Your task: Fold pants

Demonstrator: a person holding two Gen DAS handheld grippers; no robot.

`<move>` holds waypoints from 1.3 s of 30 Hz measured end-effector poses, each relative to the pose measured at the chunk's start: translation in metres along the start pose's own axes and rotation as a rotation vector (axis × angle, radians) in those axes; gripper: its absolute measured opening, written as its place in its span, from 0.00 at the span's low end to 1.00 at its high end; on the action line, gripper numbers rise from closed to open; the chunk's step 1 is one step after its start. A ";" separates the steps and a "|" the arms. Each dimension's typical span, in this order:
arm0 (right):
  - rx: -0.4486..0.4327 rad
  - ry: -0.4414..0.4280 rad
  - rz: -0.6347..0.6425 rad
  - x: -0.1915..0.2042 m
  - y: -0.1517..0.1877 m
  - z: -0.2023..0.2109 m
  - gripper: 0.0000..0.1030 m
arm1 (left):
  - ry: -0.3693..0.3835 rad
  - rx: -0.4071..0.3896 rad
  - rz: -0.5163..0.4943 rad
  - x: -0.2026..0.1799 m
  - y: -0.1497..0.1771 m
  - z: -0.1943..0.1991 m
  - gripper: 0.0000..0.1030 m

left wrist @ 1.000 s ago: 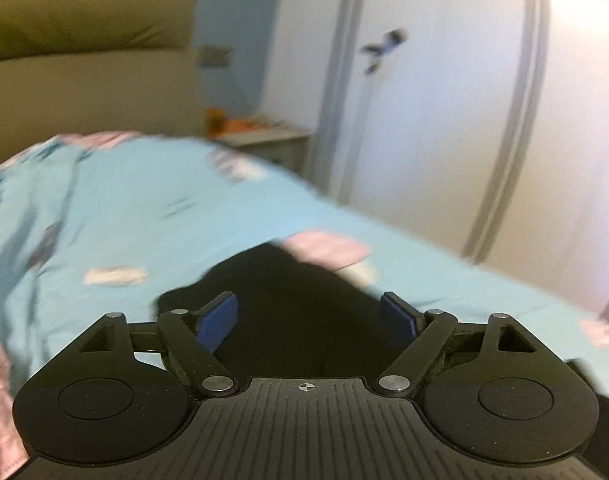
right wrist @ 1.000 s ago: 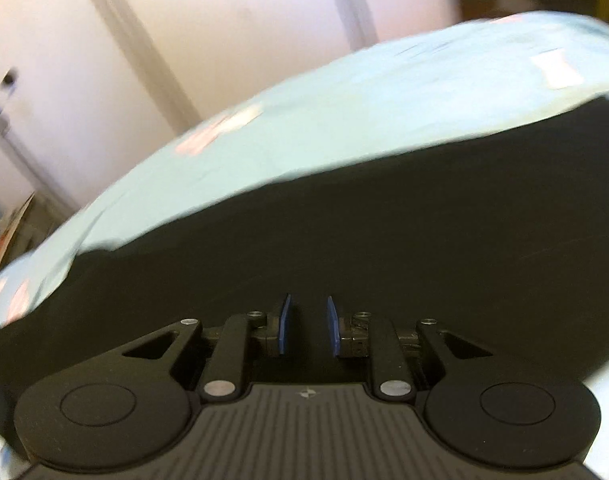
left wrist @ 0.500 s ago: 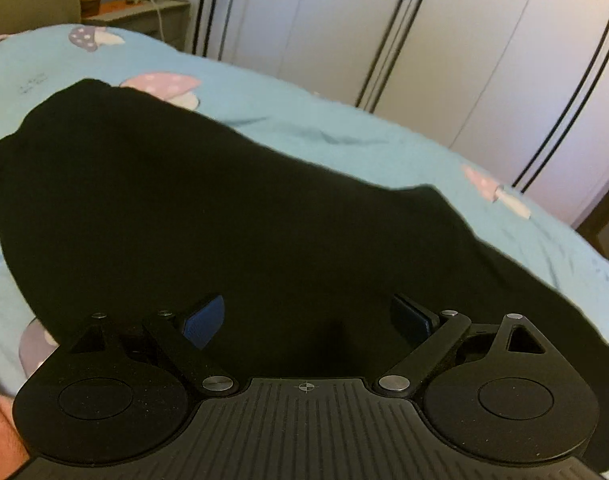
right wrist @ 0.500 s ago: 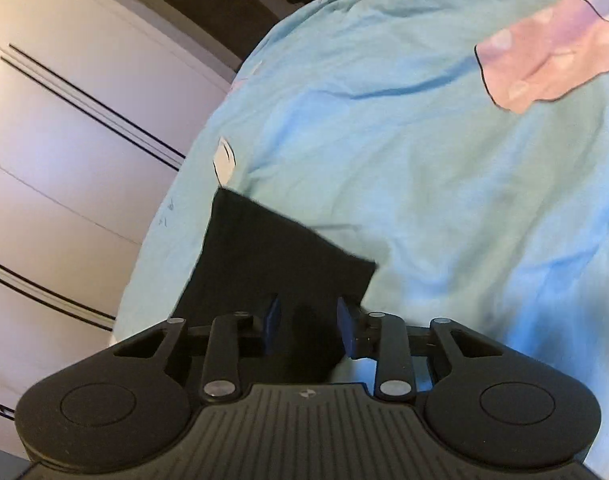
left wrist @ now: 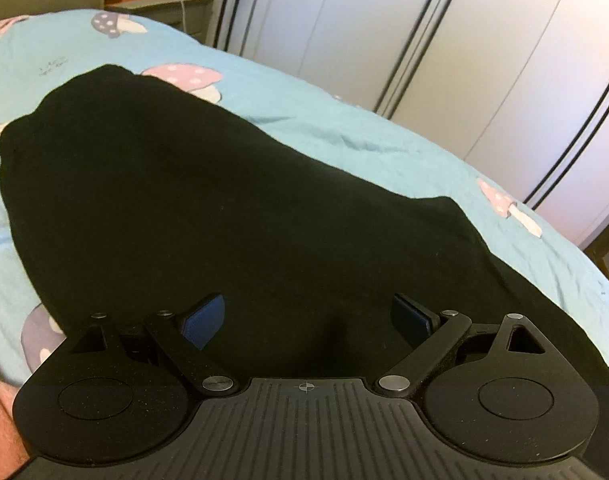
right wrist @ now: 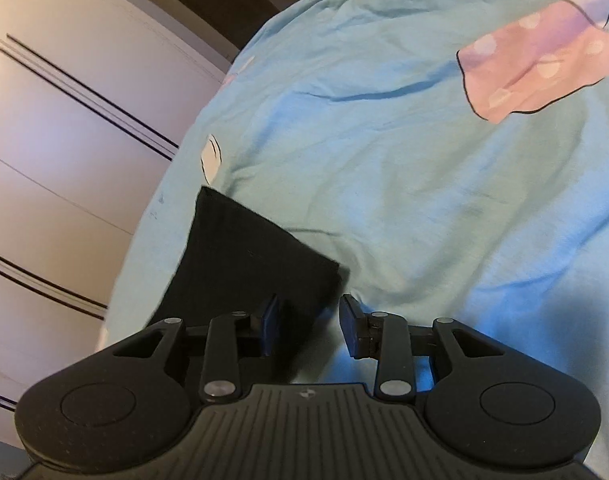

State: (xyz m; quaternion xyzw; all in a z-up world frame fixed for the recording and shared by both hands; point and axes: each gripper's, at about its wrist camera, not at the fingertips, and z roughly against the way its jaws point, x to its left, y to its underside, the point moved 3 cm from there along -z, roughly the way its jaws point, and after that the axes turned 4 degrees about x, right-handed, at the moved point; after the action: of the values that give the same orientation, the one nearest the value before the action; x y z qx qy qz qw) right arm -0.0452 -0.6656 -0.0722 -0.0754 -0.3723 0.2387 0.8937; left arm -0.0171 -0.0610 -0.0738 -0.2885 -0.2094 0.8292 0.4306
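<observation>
The black pants [left wrist: 224, 208] are lying spread on the bed [right wrist: 424, 200], seemingly still needing folds, while the left gripper [left wrist: 308, 320] is hovering wide open and the right gripper [right wrist: 308, 324] is opening emptily over a leg end.

Left gripper [left wrist: 306, 318] jaws spread wide above black pants [left wrist: 208, 200] on blue mushroom-print bedsheet [left wrist: 384, 140].

Black pants [left wrist: 232, 200]; light-blue bedsheet [left wrist: 344, 128], pink mushroom print; white wardrobe [left wrist: 444, 40], black stripes.
</observation>
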 end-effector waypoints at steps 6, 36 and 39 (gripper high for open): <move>-0.011 -0.040 -0.012 0.002 -0.014 -0.017 0.31 | -0.002 0.009 -0.013 -0.004 0.004 0.003 0.92; 0.465 -0.275 1.130 0.273 0.324 -0.048 0.31 | 0.142 0.052 -0.100 -0.020 0.008 -0.011 0.92; 0.478 -0.390 0.996 0.270 0.311 -0.036 0.55 | 0.182 0.054 -0.127 -0.025 0.010 -0.011 0.92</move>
State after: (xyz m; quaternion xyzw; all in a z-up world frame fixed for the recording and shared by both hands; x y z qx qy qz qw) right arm 0.0292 -0.2618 -0.0255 0.0078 -0.3853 0.7170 0.5808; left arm -0.0041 -0.0865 -0.0804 -0.3369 -0.1649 0.7760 0.5070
